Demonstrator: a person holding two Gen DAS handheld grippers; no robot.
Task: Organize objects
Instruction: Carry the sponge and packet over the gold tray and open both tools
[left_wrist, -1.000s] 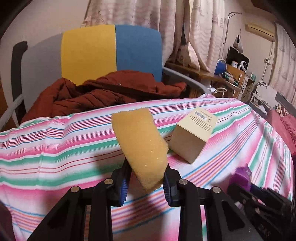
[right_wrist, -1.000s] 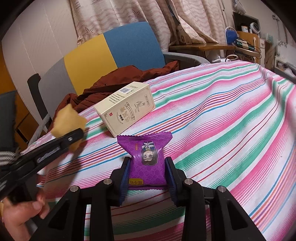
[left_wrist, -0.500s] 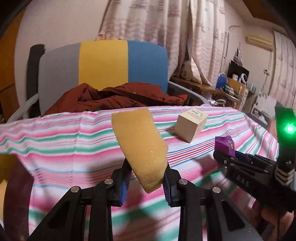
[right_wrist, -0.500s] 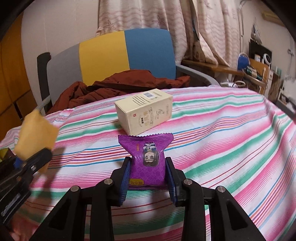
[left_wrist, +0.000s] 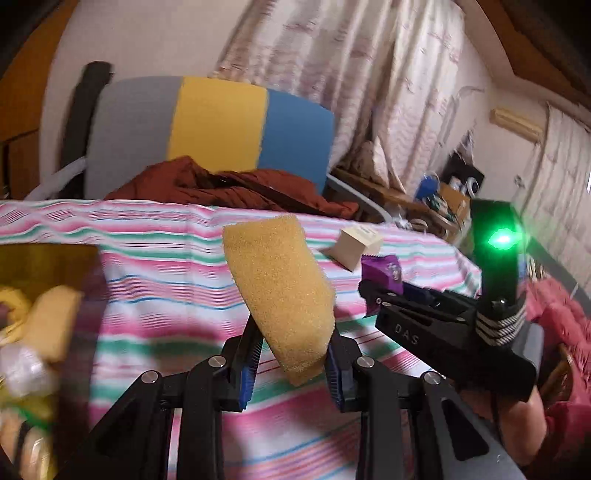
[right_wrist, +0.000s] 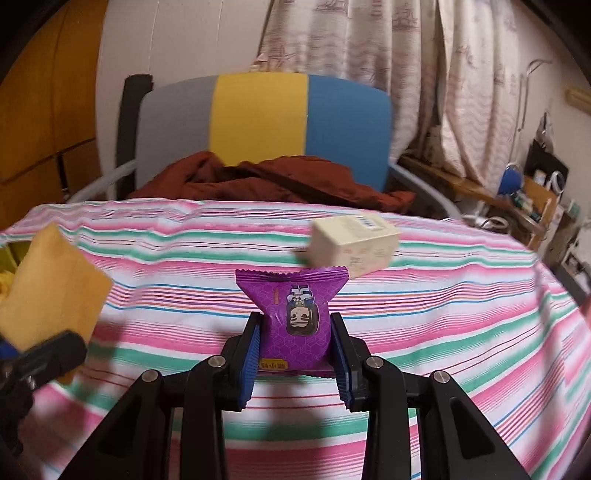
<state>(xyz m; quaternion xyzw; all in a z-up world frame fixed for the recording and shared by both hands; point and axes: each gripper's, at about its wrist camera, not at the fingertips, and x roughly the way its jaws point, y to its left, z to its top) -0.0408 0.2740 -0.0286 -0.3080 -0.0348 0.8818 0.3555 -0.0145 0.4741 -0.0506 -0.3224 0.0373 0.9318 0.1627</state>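
Note:
My left gripper (left_wrist: 291, 363) is shut on a yellow sponge (left_wrist: 280, 284) and holds it above the striped tablecloth (left_wrist: 166, 266). The sponge also shows at the left of the right wrist view (right_wrist: 51, 288). My right gripper (right_wrist: 295, 354) is shut on a purple snack packet (right_wrist: 295, 314), held above the cloth. That gripper and its packet (left_wrist: 382, 271) show at the right of the left wrist view. A cream carton (right_wrist: 354, 245) lies on the table behind the packet, also in the left wrist view (left_wrist: 356, 245).
A yellow container (left_wrist: 40, 266) at the table's left edge holds a yellow sponge (left_wrist: 51, 321) and other small items. A grey, yellow and blue chair (right_wrist: 266, 118) with a rust-red jacket (right_wrist: 273, 181) stands behind the table. Cluttered shelves (right_wrist: 532, 199) stand at the right.
Both grippers have swung left with their loads. The carton has shifted right in both views, and the yellow container has come into the left wrist view.

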